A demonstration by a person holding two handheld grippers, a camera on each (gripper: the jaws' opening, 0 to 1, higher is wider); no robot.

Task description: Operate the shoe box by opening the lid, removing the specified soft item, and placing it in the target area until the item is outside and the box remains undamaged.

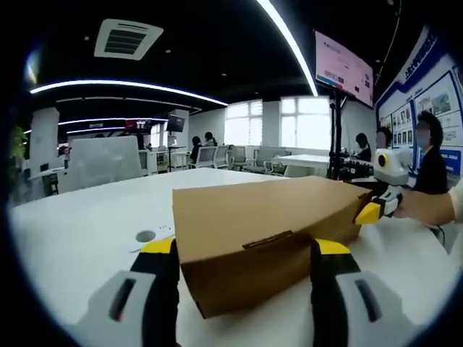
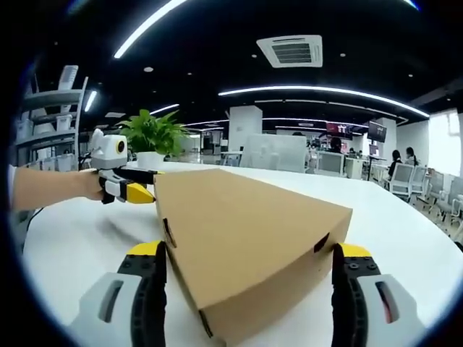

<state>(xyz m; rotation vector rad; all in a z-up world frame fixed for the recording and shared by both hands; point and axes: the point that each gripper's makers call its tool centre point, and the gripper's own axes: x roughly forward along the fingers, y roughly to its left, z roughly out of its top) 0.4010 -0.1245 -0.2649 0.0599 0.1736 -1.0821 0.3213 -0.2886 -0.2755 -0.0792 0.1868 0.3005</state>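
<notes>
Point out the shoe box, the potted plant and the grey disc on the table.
shoe box (image 1: pixel 253 231), left gripper view, front wall
potted plant (image 2: pixel 150 135), right gripper view, leaves
grey disc (image 1: pixel 145 236), left gripper view, its centre

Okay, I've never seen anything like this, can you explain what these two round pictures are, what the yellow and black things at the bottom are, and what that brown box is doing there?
Each picture comes from a fisheye camera that rides on a hand-held gripper. A person holds one gripper in each hand; there is no robot arm.

In the left gripper view, the yellow-tipped prongs at the bottom are the left gripper, its jaws spread either side of a closed brown cardboard shoe box on a white table. The right gripper comes in from the right, near the box's far end.

The right gripper view looks at the same box from the other end. There the left gripper comes in from the left, held by a hand, with a potted plant behind.

The lid is shut; nothing is gripped yet.
</notes>
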